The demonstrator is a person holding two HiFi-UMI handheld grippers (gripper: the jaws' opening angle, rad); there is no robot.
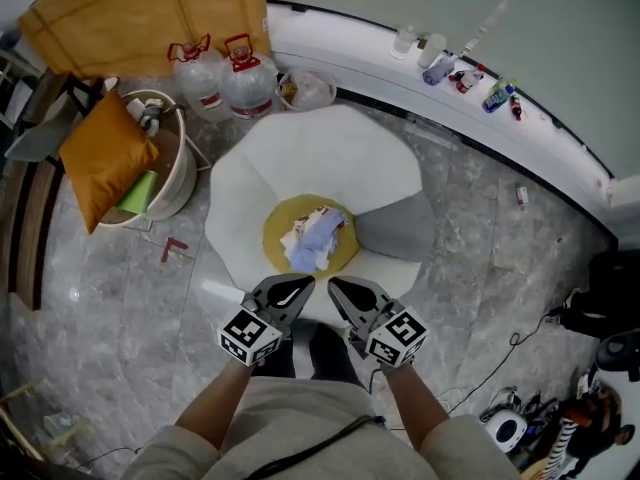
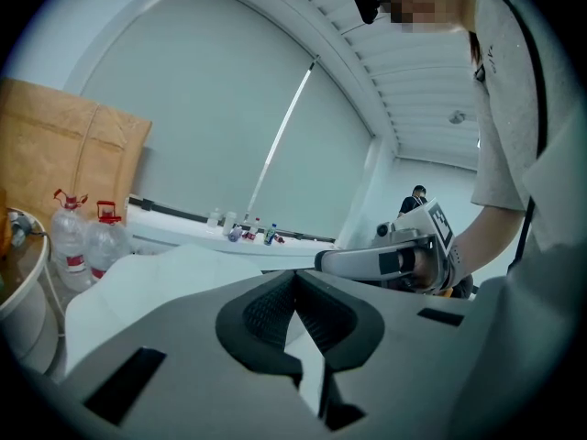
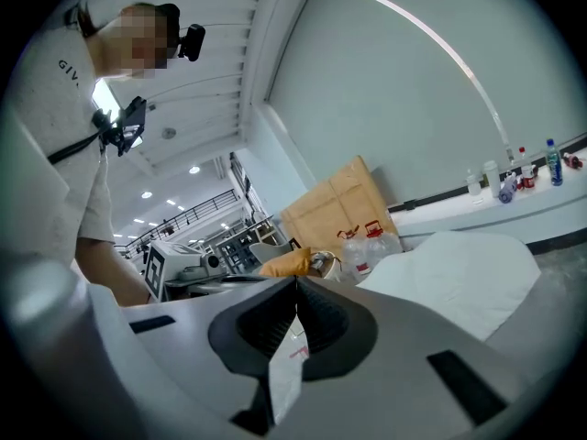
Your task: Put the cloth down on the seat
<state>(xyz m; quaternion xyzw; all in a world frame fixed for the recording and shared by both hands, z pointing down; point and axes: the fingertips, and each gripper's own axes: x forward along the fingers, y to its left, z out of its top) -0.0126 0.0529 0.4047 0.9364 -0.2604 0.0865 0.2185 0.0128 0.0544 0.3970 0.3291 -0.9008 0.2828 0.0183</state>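
A white petal-shaped seat (image 1: 320,158) carries a round yellow pad (image 1: 347,255) with a crumpled pile of pale cloths (image 1: 315,238) on it. My left gripper (image 1: 298,288) and right gripper (image 1: 342,288) hover side by side at the seat's near edge, tips close together. In the left gripper view the jaws meet, with a thin white strip of cloth (image 2: 310,365) pinched low between them. The right gripper's jaws are likewise shut on a white cloth edge with red print (image 3: 286,374). From the head view the held cloth is hidden under the grippers.
Two water jugs (image 1: 225,73) stand behind the seat. A white tub (image 1: 180,168) with an orange cushion (image 1: 100,153) sits at left, cardboard (image 1: 150,13) behind. A curved ledge with small bottles (image 1: 470,73) runs along the back right. Cables and gear (image 1: 520,418) lie on the floor at lower right.
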